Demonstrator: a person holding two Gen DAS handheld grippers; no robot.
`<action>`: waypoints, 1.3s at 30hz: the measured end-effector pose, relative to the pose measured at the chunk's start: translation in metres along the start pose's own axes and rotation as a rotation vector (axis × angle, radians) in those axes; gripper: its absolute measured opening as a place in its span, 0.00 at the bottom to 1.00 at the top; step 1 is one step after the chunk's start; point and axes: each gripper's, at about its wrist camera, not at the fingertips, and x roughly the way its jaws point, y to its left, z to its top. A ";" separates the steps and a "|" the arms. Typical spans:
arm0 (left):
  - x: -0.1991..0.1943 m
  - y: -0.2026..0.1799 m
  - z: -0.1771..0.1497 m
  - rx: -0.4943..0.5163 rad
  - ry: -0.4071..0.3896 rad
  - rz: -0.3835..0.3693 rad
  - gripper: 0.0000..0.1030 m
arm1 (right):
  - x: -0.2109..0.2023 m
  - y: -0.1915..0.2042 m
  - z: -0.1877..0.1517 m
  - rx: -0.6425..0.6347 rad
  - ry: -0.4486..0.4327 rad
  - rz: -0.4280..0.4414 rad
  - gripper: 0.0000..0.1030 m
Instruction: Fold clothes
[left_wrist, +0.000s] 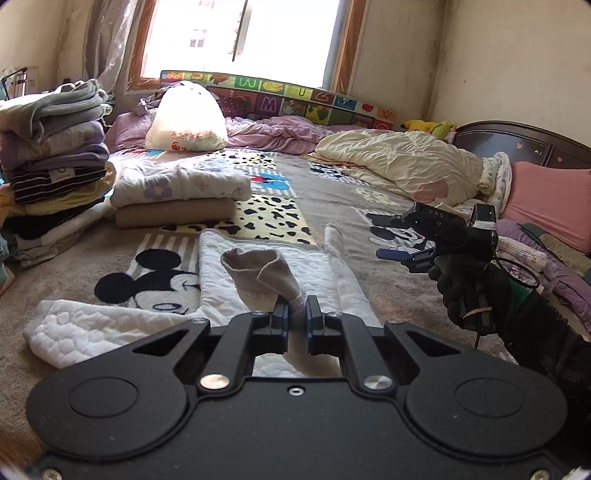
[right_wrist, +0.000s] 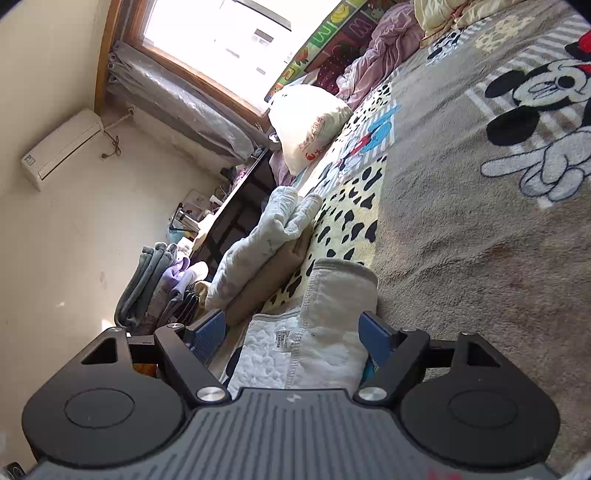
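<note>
Left gripper (left_wrist: 295, 312): fingers nearly together, clamped on the ribbed cuff (left_wrist: 258, 275) of a white quilted garment (left_wrist: 110, 328). The pinched fabric bunches between the blue pads (left_wrist: 309, 321) and the cuff stands up above them, its opening flared toward the camera. The rest of the garment lies flat on the cartoon-mouse blanket (left_wrist: 147, 273) directly ahead of the gripper, one sleeve trailing to the left.

Right gripper (right_wrist: 295, 334): fingers spread wide, holding nothing. In the right wrist view the garment's other cuff (right_wrist: 343, 280) and its care label (right_wrist: 281, 340) sit in the gap between the two blue pads (right_wrist: 375, 338); whether either pad touches the fabric cannot be told. From the left wrist view the right gripper (left_wrist: 384, 236) hangs above the blanket on the right, held by a black-gloved hand (left_wrist: 465, 291), fingers apart.

Surroundings: small folded stack (left_wrist: 177, 195) (pale floral top on a tan piece) on the blanket beyond the garment; taller folded pile (left_wrist: 55, 155) at far left; white plastic bag (left_wrist: 186, 118) near the window (left_wrist: 240, 37); cream quilt (left_wrist: 399, 162) and pink pillow (left_wrist: 550, 199) at right.
</note>
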 end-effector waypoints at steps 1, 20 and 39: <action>0.004 -0.016 0.008 0.027 -0.019 -0.042 0.06 | -0.023 -0.001 0.002 0.008 -0.044 0.008 0.78; 0.079 -0.127 -0.053 0.090 0.220 -0.319 0.34 | -0.299 -0.015 -0.105 -0.015 -0.653 -0.123 0.85; 0.069 0.043 -0.055 -0.201 0.229 0.023 0.39 | -0.046 -0.005 -0.084 0.194 -0.121 -0.129 0.71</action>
